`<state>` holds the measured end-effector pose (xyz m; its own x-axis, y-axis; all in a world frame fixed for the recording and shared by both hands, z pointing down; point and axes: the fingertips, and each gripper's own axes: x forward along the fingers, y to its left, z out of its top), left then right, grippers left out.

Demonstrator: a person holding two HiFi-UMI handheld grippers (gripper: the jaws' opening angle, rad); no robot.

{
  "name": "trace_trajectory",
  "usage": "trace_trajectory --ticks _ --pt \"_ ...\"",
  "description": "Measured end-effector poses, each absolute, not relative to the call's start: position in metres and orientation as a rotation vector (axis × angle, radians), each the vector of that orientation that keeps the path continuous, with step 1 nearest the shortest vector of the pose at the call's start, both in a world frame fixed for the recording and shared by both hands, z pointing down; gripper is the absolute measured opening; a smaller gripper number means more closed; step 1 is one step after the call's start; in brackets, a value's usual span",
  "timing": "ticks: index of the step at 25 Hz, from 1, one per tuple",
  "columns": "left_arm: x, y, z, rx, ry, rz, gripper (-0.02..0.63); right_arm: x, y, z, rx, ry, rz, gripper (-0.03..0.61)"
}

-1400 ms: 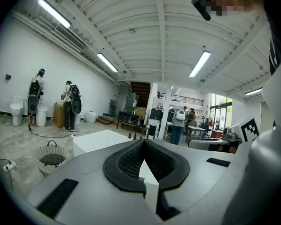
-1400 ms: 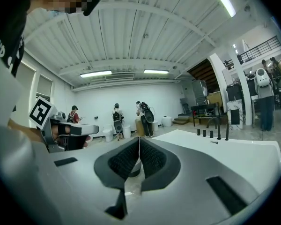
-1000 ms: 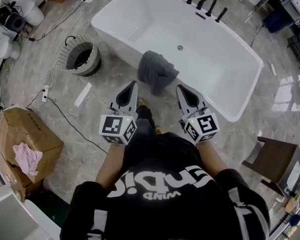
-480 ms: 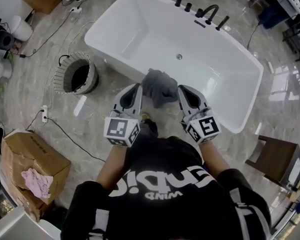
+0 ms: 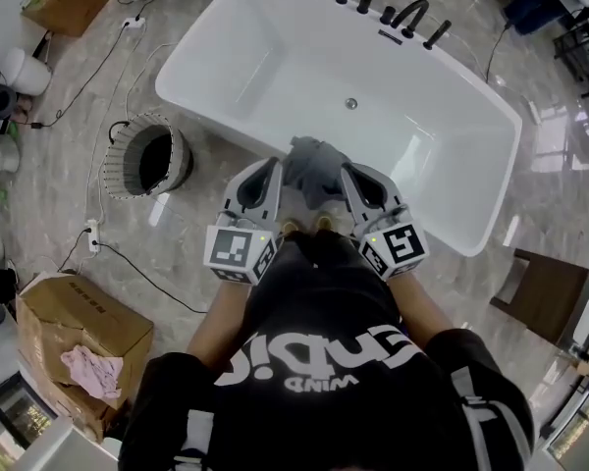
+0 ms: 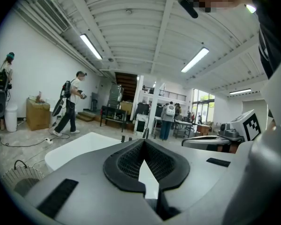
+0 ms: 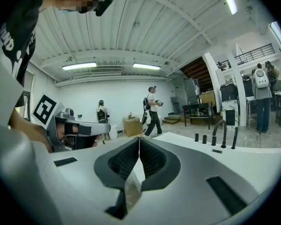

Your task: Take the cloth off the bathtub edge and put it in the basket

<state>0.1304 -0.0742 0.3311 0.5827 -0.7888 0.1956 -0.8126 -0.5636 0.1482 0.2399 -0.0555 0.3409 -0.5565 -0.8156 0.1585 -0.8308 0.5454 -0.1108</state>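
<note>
A dark grey cloth [image 5: 312, 168] hangs crumpled over the near edge of the white bathtub [image 5: 275, 57]. In the head view my left gripper [image 5: 270, 166] points at the tub just left of the cloth, and my right gripper [image 5: 346, 171] just right of it. The cloth lies between the two tips; whether they touch it I cannot tell. Both are shut with nothing held: the left gripper [image 6: 143, 142] and the right gripper [image 7: 139, 138] show their pads meeting. The round woven basket [image 5: 151, 159] stands on the floor left of the tub. Neither gripper view shows the cloth.
Black taps [image 5: 408, 16] line the tub's far rim. Cables [image 5: 137, 263] and a power strip lie on the floor near the basket. A cardboard box [image 5: 74, 324] with a pink rag sits lower left, a brown chair [image 5: 550, 300] at right. People walk in the background.
Both grippers have moved forward toward the tub edge and now flank the cloth. The view has shifted so tub and basket sit nearer. Both stay shut.
</note>
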Motion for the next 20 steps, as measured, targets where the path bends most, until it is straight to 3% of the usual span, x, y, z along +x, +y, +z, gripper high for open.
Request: trace_trajectory --ticks 20 --pt "0.152 -0.155 0.446 2.491 -1.351 0.182 0.011 0.259 -0.143 0.457 1.373 -2.624 0.389 0.014"
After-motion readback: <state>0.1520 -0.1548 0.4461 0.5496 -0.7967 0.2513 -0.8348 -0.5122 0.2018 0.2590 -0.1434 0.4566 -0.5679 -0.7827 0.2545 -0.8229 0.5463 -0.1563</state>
